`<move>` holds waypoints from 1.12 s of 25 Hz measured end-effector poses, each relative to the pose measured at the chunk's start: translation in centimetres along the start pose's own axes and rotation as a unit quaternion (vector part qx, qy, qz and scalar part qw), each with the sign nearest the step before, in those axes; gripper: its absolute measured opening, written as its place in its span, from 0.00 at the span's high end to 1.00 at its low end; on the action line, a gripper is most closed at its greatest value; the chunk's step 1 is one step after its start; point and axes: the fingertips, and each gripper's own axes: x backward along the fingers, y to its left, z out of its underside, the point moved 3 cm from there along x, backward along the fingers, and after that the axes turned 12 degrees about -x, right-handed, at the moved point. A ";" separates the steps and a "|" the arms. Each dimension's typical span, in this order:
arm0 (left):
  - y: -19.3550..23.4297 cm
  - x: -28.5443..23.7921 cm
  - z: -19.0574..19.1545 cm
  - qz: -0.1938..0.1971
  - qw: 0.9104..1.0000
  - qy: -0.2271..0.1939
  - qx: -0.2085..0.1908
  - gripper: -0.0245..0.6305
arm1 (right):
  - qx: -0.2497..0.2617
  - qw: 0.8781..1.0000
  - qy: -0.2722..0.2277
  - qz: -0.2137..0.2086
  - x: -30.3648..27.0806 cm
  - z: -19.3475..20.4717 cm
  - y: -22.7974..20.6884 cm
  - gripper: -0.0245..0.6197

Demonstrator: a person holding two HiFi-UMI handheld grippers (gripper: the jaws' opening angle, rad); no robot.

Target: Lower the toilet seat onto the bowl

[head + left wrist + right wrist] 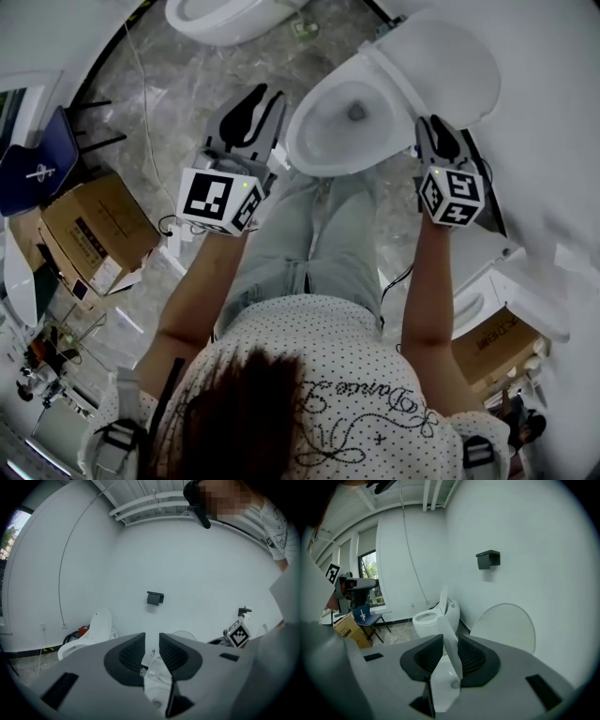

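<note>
Clamping tool, right: the right gripper (439, 129) has its jaws drawn close on the toilet seat (451, 653), one dark pad pressing each face of the thin white panel.
Toilet seat: raised off the bowl, standing nearly on edge and leaning a little. In the right gripper view it runs up between the jaws toward 12 o'clock, with a small round bumper on its lower part.
Bowl (309, 141): uncovered, at 12 o'clock of the person's legs (314, 244) in the head view.
Lid (459, 66): up, at 2 o'clock of the bowl, back by the white wall. In the right gripper view it sits at 3 o'clock of the seat.
Right gripper, place: at 3 o'clock of the bowl, just under the lid's lower edge.
Left gripper (251, 111): at 9 o'clock of the bowl, beside it and not touching. Its jaws are narrow with a slim gap between them, and they grip nothing; the toilet shows beyond the gap.
Second toilet (220, 14): at 11 o'clock in the head view, well apart, with its own seat up in the right gripper view.
Cardboard box (94, 230): on the floor at 9 o'clock of the person.
Blue chair (37, 159): at 10 o'clock, just above the box.
Black wall fitting (488, 558): on the wall at 12 o'clock above the lid.
</note>
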 end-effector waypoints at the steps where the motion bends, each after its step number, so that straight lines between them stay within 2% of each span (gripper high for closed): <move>1: 0.0 0.4 0.0 0.003 1.000 0.000 0.000 0.82 | 0.004 1.000 0.002 0.000 0.1 0.3 0.5 0.79; 6: -0.3 2.2 0.2 0.004 1.000 0.000 -0.001 0.85 | 0.011 1.000 0.014 -0.011 0.2 1.6 2.4 0.80; 10: -1.1 3.3 0.2 -0.026 1.000 -0.008 0.001 0.88 | 0.014 0.999 0.025 -0.032 0.2 2.7 3.0 0.80; 14: -2.6 4.0 0.9 -0.055 0.998 -0.007 0.000 0.91 | 0.037 0.998 0.015 -0.046 0.1 3.5 2.5 0.80; 18: -4.3 5.7 0.3 -0.093 0.996 -0.014 0.005 0.94 | 0.023 0.997 0.007 -0.076 0.5 2.8 2.4 0.81; 23: -6.3 6.6 1.2 -0.107 0.994 0.002 0.012 0.94 | 0.005 0.993 0.020 -0.114 0.4 3.7 3.1 0.85; 28: -7.0 6.9 1.8 -0.104 0.995 0.009 0.008 0.95 | 0.032 0.991 0.021 -0.126 0.2 4.8 4.5 0.85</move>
